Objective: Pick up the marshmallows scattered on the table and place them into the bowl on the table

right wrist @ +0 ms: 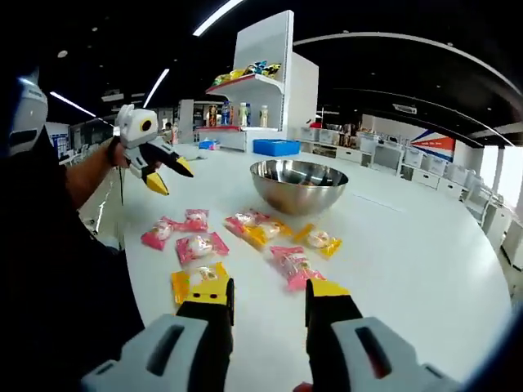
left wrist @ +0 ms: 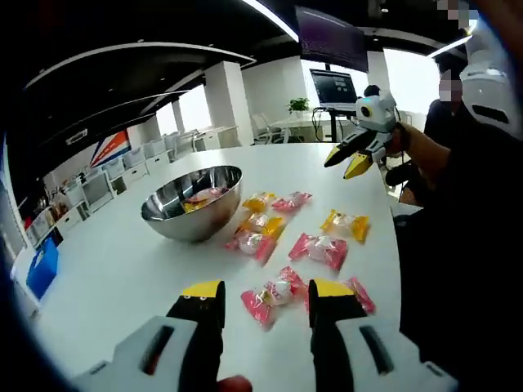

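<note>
- Though barely begun, judged as an early stage: most of the work left on the table [left wrist: 122, 269], a white top taking up the lower half of both views, with bare surface at lower left of the left gripper view and at right of the right gripper view [right wrist: 409, 269].
- Steel bowl [left wrist: 184, 220], left of centre in the left gripper view and upper centre in the right gripper view [right wrist: 298, 192]: stands upright, near the scattered sweets and not touching them; holds at least one wrapped piece [left wrist: 203, 196], pink and yellow, seen over the rim. Cannot tell the exact count inside.
- Left gripper [left wrist: 266, 290], bottom centre of its own view: jaws spread wide, nothing pinched; seen also at upper left of the right gripper view [right wrist: 173, 180], lifted above the table, jaws parted and empty.
- Right gripper [right wrist: 266, 291], bottom centre of its own view: jaws apart, nothing between them; seen at upper right of the left gripper view [left wrist: 343, 166], raised, likewise parted and empty.
- Marshmallows on the table, about eight, all wrapped, all outside the bowl, spread through the middle of both views.
- Pink marshmallow [left wrist: 274, 296], lower centre: lies on the table between the left jaws, likely next to go.
- Yellow marshmallow [right wrist: 200, 282], lower left of centre: lies just beyond the right gripper's left jaw tip.
- Left to do, by this reckoning: nearly every pick and every drop.
</note>
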### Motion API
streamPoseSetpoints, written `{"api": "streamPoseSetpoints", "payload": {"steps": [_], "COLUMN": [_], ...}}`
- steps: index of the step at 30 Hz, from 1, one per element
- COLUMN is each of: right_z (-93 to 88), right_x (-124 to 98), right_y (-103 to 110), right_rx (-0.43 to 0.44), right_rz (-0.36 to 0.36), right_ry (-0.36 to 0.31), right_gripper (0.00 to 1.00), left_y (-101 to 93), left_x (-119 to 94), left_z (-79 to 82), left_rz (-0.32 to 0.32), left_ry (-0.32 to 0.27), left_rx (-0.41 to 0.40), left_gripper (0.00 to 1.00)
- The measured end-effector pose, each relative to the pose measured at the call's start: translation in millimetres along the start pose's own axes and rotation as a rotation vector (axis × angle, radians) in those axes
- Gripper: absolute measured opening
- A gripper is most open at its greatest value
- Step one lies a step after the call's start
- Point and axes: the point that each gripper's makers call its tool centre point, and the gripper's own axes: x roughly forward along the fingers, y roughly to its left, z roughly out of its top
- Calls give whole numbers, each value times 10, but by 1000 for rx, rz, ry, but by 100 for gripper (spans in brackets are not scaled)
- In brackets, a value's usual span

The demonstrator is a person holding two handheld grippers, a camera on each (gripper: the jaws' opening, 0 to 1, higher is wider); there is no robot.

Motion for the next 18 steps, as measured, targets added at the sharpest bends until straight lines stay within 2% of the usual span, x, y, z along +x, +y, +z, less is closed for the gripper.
{"api": "streamPoseSetpoints", "payload": {"steps": [3, 12, 18], "right_z": [-26, -26, -42], "right_x": [-4, -6, -1], "right_y": [3, 16, 29], "right_rx": [4, 6, 7], "right_rz": [2, 5, 8], "right_ry": [7, 11, 17], "right_gripper": [35, 35, 35], "left_y": [-14, 60, 66], "left_x": [60, 200, 285], "left_z": [16, -51, -144], "left_rz": [-63, -140, -198], "left_ry": [22, 102, 157], "left_rx": [45, 134, 154], "left_gripper": [41, 41, 41]}}
